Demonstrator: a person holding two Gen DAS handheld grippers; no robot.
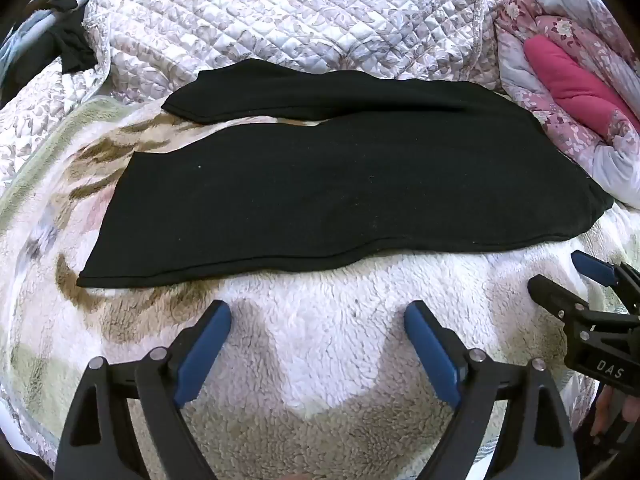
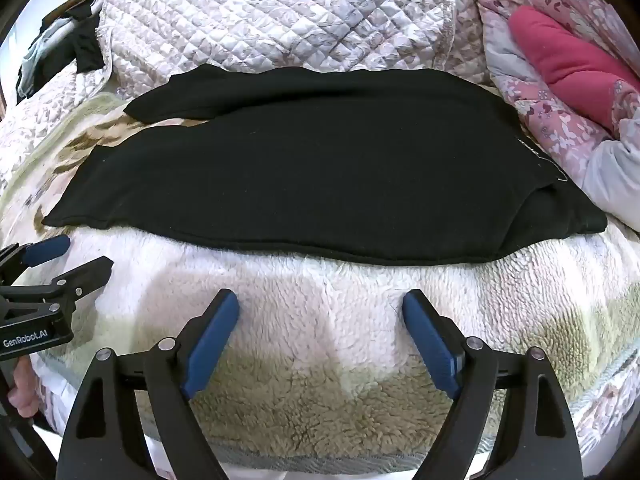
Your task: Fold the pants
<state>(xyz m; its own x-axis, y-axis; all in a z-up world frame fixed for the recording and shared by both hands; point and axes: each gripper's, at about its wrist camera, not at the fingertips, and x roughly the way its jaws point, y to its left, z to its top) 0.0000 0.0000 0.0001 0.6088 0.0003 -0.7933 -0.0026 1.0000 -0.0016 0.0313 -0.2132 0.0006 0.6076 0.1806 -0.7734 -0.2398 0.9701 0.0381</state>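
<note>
Black pants [image 1: 320,184] lie spread flat across a fluffy blanket [image 1: 320,360], legs to the left with a narrow gap between them, waist to the right. In the right wrist view the same pants [image 2: 320,176] fill the middle. My left gripper [image 1: 318,312] hangs open over the blanket, just short of the pants' near edge, with nothing between its blue pads. Open too and empty, my right gripper [image 2: 320,302] hovers near that same edge. Each gripper shows in the other's view: the right gripper [image 1: 560,272] at the right edge, the left gripper [image 2: 80,256] at the left edge.
A quilted floral cover [image 1: 280,12] is bunched behind the pants. A pink floral duvet with a magenta lining [image 1: 576,84] lies at the right. Dark clothes [image 1: 68,40] sit at the far left. A hand [image 2: 20,392] holds the left gripper's handle.
</note>
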